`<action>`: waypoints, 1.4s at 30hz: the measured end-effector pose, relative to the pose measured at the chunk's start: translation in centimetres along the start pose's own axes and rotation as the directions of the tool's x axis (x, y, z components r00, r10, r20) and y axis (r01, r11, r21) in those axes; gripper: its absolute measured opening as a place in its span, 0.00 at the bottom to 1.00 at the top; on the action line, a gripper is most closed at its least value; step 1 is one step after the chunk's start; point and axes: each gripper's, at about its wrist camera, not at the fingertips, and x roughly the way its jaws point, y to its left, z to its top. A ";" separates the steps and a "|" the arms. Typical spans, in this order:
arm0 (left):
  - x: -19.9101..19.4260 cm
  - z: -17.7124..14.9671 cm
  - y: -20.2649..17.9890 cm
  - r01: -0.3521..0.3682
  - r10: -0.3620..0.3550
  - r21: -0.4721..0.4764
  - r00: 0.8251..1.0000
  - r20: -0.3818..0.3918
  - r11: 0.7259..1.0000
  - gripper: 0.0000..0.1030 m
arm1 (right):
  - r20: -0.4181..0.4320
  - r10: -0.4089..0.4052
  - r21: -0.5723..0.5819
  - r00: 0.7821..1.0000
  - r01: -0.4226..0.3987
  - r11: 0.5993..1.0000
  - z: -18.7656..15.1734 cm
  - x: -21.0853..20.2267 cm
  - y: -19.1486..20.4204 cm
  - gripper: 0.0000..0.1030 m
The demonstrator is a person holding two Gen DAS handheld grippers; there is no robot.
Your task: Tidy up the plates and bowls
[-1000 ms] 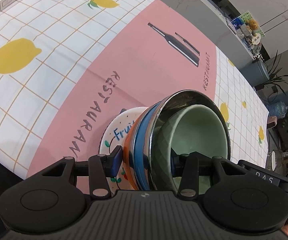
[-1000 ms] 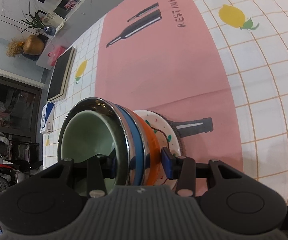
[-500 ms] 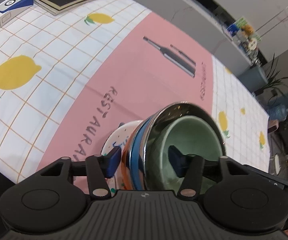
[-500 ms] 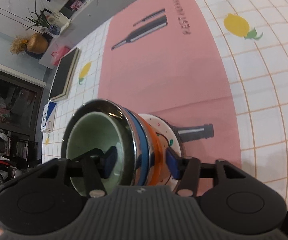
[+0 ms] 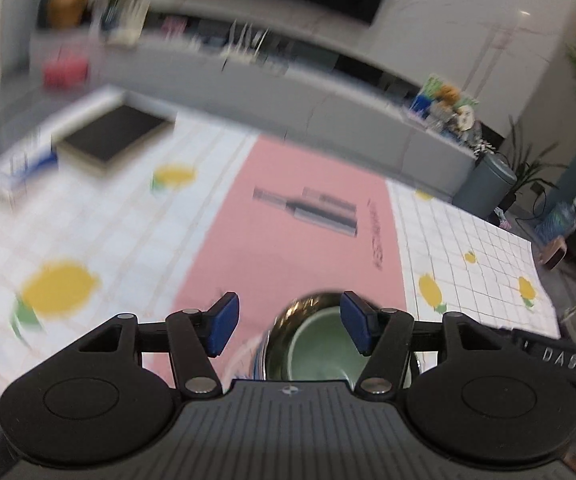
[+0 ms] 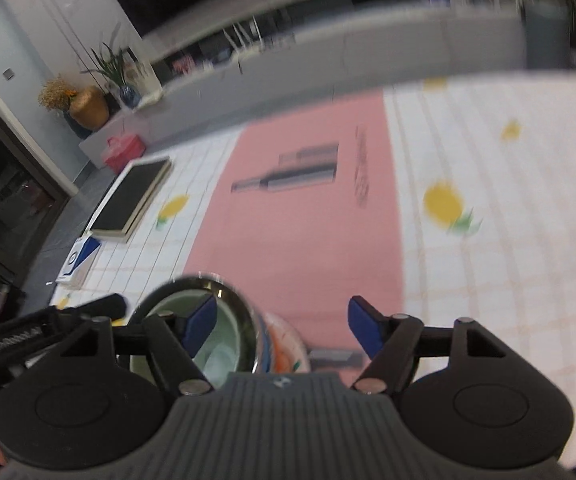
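Nested stack of bowls (image 5: 320, 344) resting on the near part of the pink band of the worktop (image 5: 288, 240): pale green ceramic bowl (image 5: 322, 354) innermost, inside a shiny steel bowl (image 5: 288, 320), with blue and orange rims and a white patterned plate (image 6: 288, 340) showing at the stack's right side in the right wrist view. Left gripper (image 5: 290, 326) released, jaws spread wide after just opening, blue pads clear of the stack, which sits below and beyond them with nothing pinched. Right gripper (image 6: 282, 326) likewise let go, jaws just opened, its left pad (image 6: 200, 324) seen against the green bowl's inside and its right pad out over the pink cloth, neither pressing on a rim. Lemon-print checked tablecloth (image 5: 88, 240) on both sides of the pink band. Dark flat book (image 6: 132, 200) at the far left of the worktop, with a white-and-blue box (image 6: 78, 258) just near of it. Both views blurred
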 end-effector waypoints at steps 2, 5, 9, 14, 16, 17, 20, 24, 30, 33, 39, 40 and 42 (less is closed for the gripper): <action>-1.3 0.0 -1.1 -0.014 0.010 0.071 0.998 0.056 0.997 0.67 | 0.060 -0.020 -0.052 0.998 0.023 0.998 0.0 -1.4 0.3 0.75; -3.1 -0.4 -2.6 -0.028 0.006 0.160 0.991 0.131 0.987 0.67 | 0.129 -0.030 -0.099 0.991 0.043 0.994 -0.3 -3.3 0.6 0.79; -5.2 -1.5 -4.1 -0.014 -0.033 0.237 0.981 0.192 0.971 0.67 | 0.205 -0.044 -0.138 0.978 0.074 0.988 -1.2 -5.7 0.7 0.87; -6.6 -3.1 -5.2 -0.013 -0.048 0.277 0.976 0.214 0.961 0.67 | 0.252 -0.058 -0.145 0.966 0.097 0.985 -2.6 -8.0 0.7 0.87; -6.9 -4.1 -5.4 -0.037 -0.031 0.288 0.973 0.227 0.957 0.67 | 0.276 -0.063 -0.144 0.959 0.107 0.984 -3.4 -9.0 0.8 0.87; -7.0 -4.5 -5.6 -0.051 -0.020 0.292 0.972 0.235 0.955 0.67 | 0.286 -0.068 -0.147 0.956 0.114 0.983 -3.9 -9.5 0.9 0.88; -7.4 -5.8 -5.9 -0.089 0.009 0.297 0.965 0.261 0.951 0.67 | 0.310 -0.096 -0.156 0.946 0.151 0.976 -5.6 -10.6 1.2 0.89; -7.5 -7.3 -6.2 -0.100 0.022 0.299 0.967 0.254 0.949 0.67 | 0.317 -0.133 -0.148 0.939 0.188 0.971 -7.8 -11.3 1.6 0.90; -7.1 -9.5 -5.3 -0.102 0.056 0.267 0.983 0.176 0.958 0.67 | 0.296 -0.170 -0.155 0.940 0.223 0.962 -10.2 -10.4 1.8 0.91; -6.6 -10.1 -5.0 -0.124 0.089 0.259 0.986 0.142 0.958 0.67 | 0.289 -0.182 -0.140 0.940 0.230 0.963 -10.9 -10.1 1.8 0.91; -6.5 -11.0 -4.7 -0.141 0.114 0.256 0.987 0.117 0.956 0.67 | 0.268 -0.183 -0.165 0.946 0.232 0.959 -12.1 -9.5 2.4 0.91; -6.5 -11.1 -4.7 -0.141 0.117 0.257 0.987 0.109 0.956 0.67 | 0.260 -0.188 -0.167 0.947 0.236 0.957 -12.2 -9.3 2.5 0.91; -6.2 -11.2 -4.8 -0.151 0.133 0.263 0.987 0.086 0.953 0.67 | 0.244 -0.194 -0.168 0.950 0.239 0.957 -12.5 -9.1 2.5 0.91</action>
